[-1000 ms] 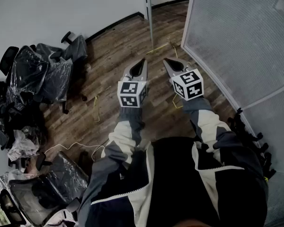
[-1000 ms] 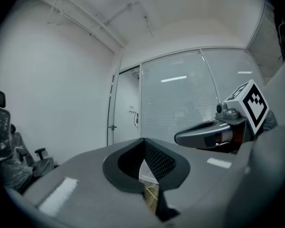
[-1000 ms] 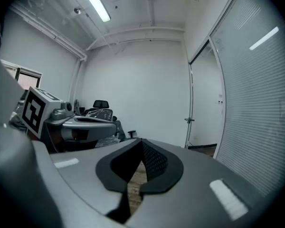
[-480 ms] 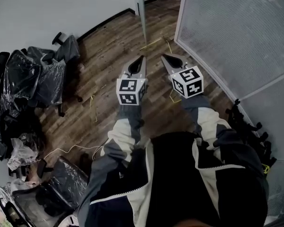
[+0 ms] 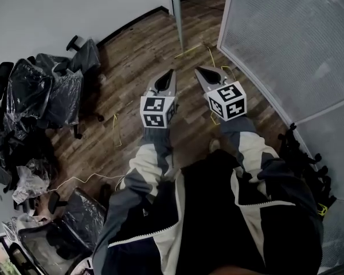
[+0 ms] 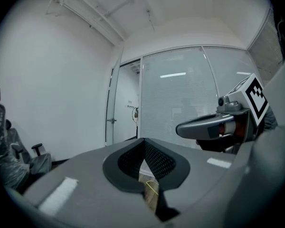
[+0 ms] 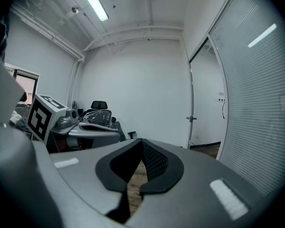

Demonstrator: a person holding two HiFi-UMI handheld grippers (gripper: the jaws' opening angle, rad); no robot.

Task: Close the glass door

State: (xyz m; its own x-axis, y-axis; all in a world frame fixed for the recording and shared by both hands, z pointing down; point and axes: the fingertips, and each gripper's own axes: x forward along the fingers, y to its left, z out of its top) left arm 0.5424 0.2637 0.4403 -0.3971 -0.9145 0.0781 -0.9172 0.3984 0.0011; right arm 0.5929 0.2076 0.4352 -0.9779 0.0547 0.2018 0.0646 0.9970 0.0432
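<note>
The glass door (image 5: 176, 16) stands open and edge-on ahead of me, a thin metal upright with a small handle (image 6: 111, 120) (image 7: 191, 119). Right of it runs the frosted glass wall (image 5: 286, 33) (image 6: 180, 99), with the open doorway (image 6: 129, 108) between. My left gripper (image 5: 172, 72) (image 6: 143, 141) and right gripper (image 5: 198, 69) (image 7: 142, 140) are held side by side over the wooden floor, short of the door and touching nothing. Both are shut with nothing between the jaws. Each gripper view also shows the other gripper beside it.
Several office chairs wrapped in plastic (image 5: 51, 90) crowd the left wall, and one more (image 5: 63, 228) stands at the lower left. Yellow cable (image 5: 117, 130) and white cable (image 5: 86, 179) lie on the floor. Dark clutter (image 5: 304, 153) sits at the foot of the glass wall.
Both grippers have drifted slightly forward and stay shut. The head view has swung a little, so the door edge and chairs shift in the picture.
</note>
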